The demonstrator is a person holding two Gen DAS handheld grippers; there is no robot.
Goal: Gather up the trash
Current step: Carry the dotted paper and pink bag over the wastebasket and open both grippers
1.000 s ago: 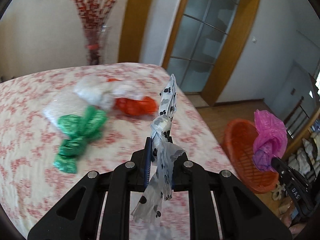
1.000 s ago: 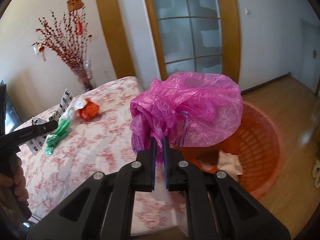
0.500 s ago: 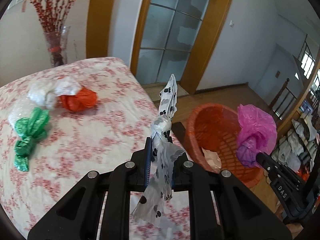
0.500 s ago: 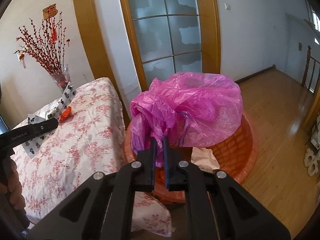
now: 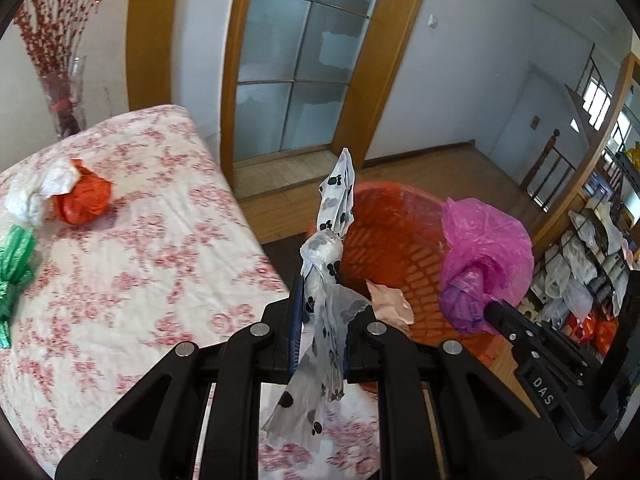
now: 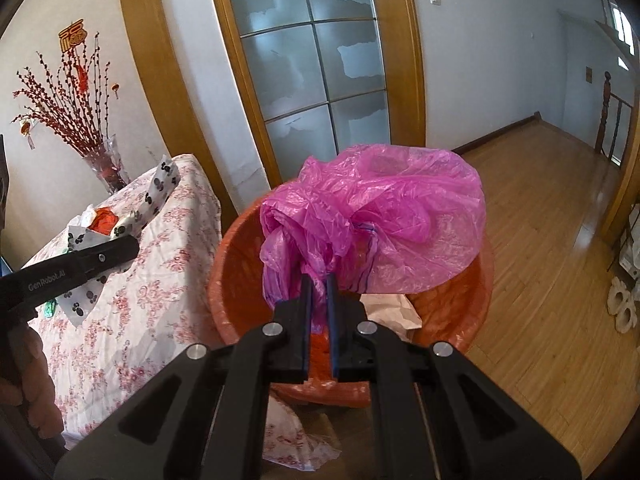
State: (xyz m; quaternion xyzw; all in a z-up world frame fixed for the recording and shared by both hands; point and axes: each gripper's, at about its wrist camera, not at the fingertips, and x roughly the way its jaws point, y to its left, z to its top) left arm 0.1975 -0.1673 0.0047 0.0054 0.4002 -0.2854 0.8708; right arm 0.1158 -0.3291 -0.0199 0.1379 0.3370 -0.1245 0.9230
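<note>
My right gripper [image 6: 318, 300] is pinching the pink bag [image 6: 384, 216] with jaws almost closed, just above the orange basket [image 6: 476, 320]. My left gripper [image 5: 320, 320] is clamping the spotted bag [image 5: 328, 264] beside the bed [image 5: 132, 272] corner, near the basket rim. I am at the dropping step; next I need to open the jaws over the basket.
</note>
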